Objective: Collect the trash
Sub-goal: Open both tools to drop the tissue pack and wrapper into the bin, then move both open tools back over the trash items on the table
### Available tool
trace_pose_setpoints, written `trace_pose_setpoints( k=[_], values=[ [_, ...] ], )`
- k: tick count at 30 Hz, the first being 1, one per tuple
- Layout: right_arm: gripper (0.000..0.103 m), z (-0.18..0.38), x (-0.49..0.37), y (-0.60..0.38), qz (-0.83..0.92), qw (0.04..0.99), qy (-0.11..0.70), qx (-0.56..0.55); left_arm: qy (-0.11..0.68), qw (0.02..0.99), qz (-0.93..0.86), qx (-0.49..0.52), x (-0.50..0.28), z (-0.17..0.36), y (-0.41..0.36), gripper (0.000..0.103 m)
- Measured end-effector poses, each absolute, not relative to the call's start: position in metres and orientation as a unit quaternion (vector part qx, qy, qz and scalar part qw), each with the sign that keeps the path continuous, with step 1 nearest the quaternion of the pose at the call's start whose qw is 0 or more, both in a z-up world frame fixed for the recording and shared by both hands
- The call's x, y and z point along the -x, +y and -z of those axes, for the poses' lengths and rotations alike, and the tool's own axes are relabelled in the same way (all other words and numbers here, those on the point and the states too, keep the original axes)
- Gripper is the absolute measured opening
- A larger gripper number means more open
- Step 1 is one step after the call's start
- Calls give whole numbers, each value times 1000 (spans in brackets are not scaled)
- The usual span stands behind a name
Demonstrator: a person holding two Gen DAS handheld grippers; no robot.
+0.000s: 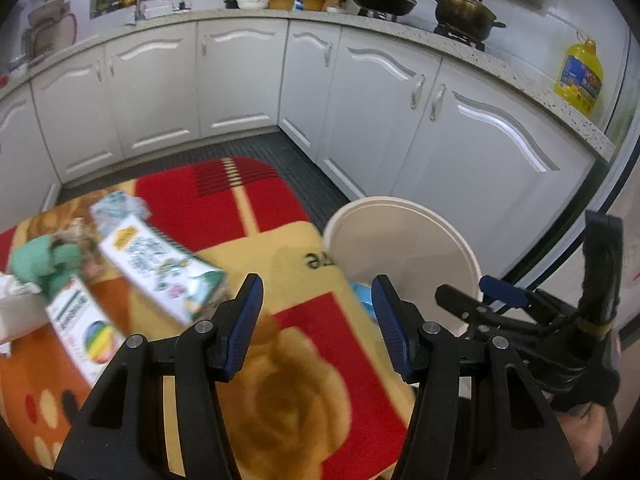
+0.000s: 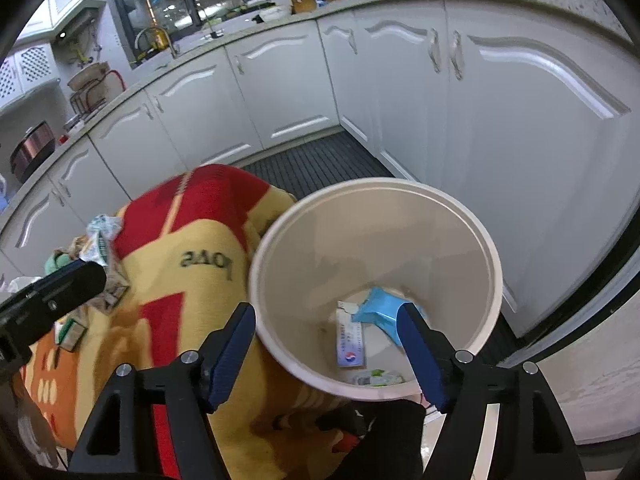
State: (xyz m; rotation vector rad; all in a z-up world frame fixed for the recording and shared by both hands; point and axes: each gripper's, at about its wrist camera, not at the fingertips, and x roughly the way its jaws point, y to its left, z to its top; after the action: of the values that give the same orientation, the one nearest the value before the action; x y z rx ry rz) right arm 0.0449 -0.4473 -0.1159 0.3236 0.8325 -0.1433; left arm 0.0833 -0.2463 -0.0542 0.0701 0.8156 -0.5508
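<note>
Over the mouth of the white bin [image 2: 376,280] hangs the right gripper [image 2: 326,350], its blue fingers [image 2: 232,350] spread apart with nothing between them. From the right wrist view the bin's floor shows through the gap: a blue packet [image 2: 380,308], a flat printed wrapper [image 2: 351,340] and a smaller scrap [image 2: 378,378] lie at the bottom, so some of the trash is already collected. The bin stands on the floor, touching the edge of the blanket-covered bench [image 1: 288,360], which seems a sensible spot, since a piece lifted off the bench only has to be carried sideways and let fall.

The left gripper [image 1: 316,324] points down at the red and yellow blanket, its fingers [image 1: 244,324] also parted and empty (only the rose pattern shows in the gap). It is aimed at bare blanket, not at any of the litter.

What remains to gather sits at the left part of the bench: a tilted white and green carton [image 1: 160,264], a second box with a coloured ball printed on it [image 1: 84,328], a crumpled green piece [image 1: 40,264], a pale crinkled wrapper [image 1: 120,204] farther back, and something white at the very edge [image 1: 16,312], too blurred to name. They lie bunched together, partly overlapping, so I judge the task about half done, with the carton the likeliest next pick for the left gripper.
</note>
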Motion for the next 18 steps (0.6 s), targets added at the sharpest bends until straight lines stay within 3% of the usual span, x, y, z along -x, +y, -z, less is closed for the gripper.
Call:
trace_pose_setpoints(
  k=[18],
  values=[
    [75,80,-49,-350,-14,912,390,-125,354,914,196,-29,-53,38,-149,55]
  ],
)
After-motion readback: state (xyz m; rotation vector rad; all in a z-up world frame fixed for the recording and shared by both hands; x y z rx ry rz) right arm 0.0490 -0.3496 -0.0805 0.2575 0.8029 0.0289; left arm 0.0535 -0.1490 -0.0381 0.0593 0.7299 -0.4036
